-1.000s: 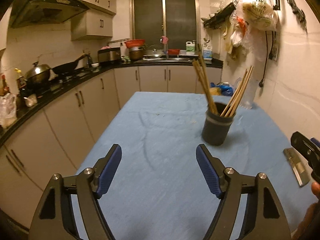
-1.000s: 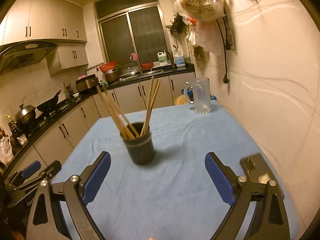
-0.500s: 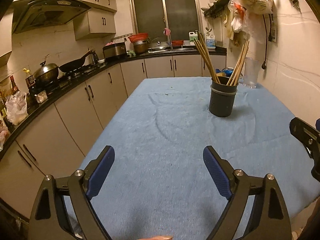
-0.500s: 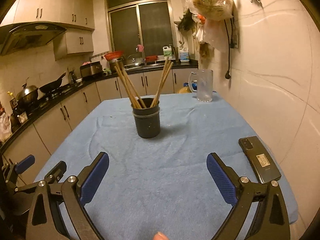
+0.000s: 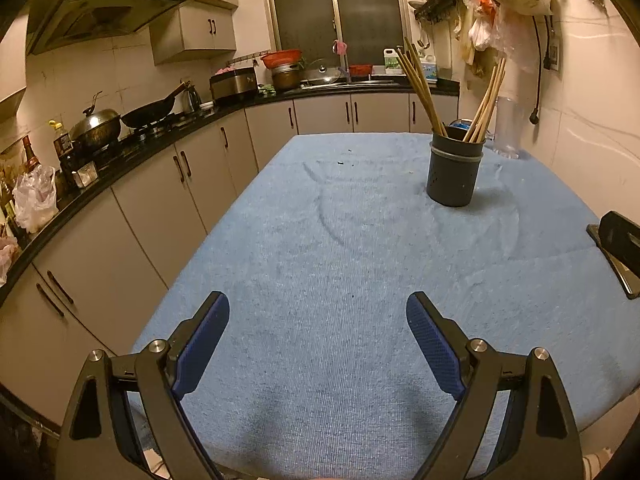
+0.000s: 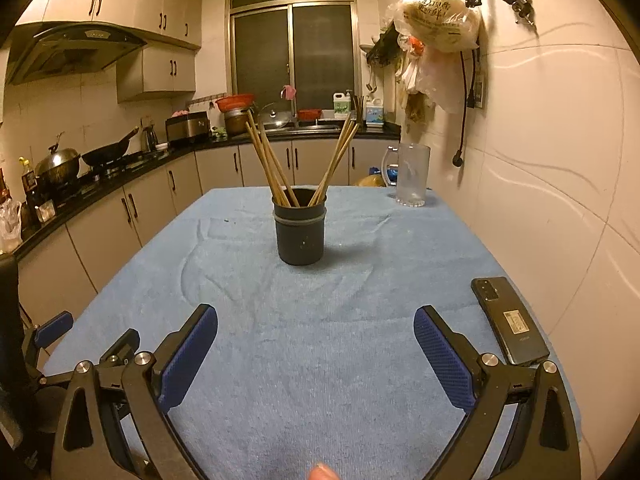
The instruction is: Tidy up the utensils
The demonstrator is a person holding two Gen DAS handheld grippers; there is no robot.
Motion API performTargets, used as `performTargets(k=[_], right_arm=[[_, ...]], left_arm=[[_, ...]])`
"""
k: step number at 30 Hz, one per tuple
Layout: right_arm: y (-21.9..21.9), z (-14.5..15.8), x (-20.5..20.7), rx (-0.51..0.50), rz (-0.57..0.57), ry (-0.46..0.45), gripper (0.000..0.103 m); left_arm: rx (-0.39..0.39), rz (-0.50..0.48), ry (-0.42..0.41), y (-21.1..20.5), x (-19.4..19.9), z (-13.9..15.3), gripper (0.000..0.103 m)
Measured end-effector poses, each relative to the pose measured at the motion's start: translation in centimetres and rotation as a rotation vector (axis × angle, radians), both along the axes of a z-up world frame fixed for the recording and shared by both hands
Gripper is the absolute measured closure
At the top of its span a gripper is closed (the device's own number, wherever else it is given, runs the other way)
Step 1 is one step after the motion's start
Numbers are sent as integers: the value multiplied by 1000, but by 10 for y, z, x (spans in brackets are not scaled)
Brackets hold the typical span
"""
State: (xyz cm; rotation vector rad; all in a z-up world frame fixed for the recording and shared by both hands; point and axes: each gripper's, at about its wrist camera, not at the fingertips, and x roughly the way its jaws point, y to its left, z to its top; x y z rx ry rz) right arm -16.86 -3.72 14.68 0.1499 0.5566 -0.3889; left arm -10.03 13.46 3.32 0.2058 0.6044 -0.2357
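Your left gripper (image 5: 318, 330) stands wide with nothing between its blue pads; its jaws have just been opening. It hovers over the near end of the table's pale blue terry cloth (image 5: 360, 280).

Ahead and to its right stands the dark grey round plastic utensil holder (image 6: 299, 234), upright near the middle of the table, with long wooden chopsticks (image 6: 268, 162) splayed in two bunches, one leaning left, one leaning right. Judge the sticks as light, stiff and smooth: they could roll or slip in the pads, so take a bunch low on the shafts, just above the rim, where they lie close together. The holder looks light and could tip if you pull sideways.

Your right gripper (image 6: 316, 344) is likewise spread and empty, facing the holder squarely. Just beside its right finger a black smartphone (image 6: 508, 320) lies flat on the cloth; keep clear of it. A clear glass jug (image 6: 410, 178) stands at the far right corner.

The cloth is soft and rumpled and may drag. The room is a dim kitchen with cream cabinets along the left.
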Motion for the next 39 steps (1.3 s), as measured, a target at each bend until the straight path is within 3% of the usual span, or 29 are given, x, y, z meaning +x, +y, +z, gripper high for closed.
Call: performTargets(k=[39], right_arm=[[12, -7, 6, -11, 23, 38, 2]], left_arm=[[-4, 3, 8, -2, 1, -5, 14]])
